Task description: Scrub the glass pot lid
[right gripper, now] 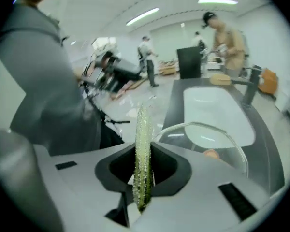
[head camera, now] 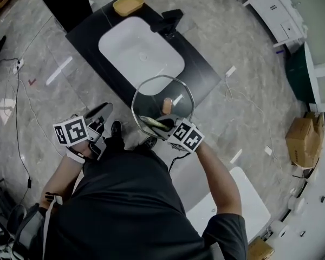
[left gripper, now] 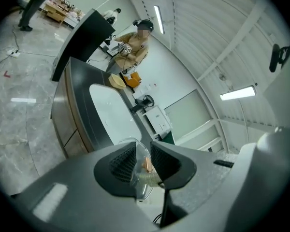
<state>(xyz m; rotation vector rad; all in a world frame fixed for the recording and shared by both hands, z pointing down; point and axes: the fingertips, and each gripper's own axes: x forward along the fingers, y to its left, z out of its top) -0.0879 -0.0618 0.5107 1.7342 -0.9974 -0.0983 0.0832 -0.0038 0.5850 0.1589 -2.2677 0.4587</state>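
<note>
No word, number or brand can be read in any view; the marker cube (head camera: 71, 131) of the left gripper (head camera: 102, 111) and that of the right gripper (head camera: 161, 124) carry only black and white square patterns; a small red floor mark (head camera: 31, 82) gives no legible letter.

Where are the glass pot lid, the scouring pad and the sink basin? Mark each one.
glass pot lid (head camera: 151, 93), head view, clear glass left of centre.
scouring pad (right gripper: 143, 144), right gripper view, green edge, about midway up.
sink basin (head camera: 141, 53), head view, bare white bowl.
</note>
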